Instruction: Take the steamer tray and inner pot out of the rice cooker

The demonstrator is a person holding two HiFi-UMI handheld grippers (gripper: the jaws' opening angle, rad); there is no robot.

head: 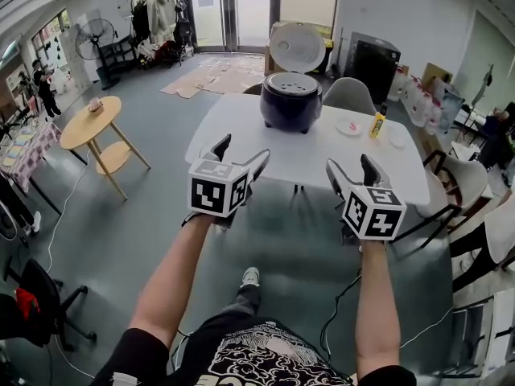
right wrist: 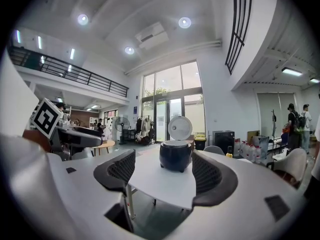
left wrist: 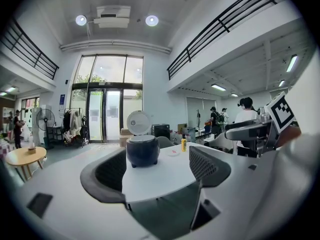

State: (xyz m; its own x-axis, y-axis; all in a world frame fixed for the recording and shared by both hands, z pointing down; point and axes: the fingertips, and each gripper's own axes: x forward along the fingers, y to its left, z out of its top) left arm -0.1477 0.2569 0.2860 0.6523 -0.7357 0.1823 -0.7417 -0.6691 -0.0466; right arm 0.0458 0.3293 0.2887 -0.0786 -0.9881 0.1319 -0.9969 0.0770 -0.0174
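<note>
White table [head: 314, 153], yellow bottle [head: 376, 125], round wooden side table [head: 84, 129], standing fan [head: 95, 39]

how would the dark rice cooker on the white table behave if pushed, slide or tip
The rice cooker looks squat and wide, so it would probably slide rather than tip. Its open lid stands upright at the back, so a high push might rock it. The table looks smooth, so it may skid easily.

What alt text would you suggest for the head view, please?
A dark rice cooker with its lid raised stands on a white table; nearer the camera, a person holds the left gripper and right gripper, both open and empty, short of it.
</note>
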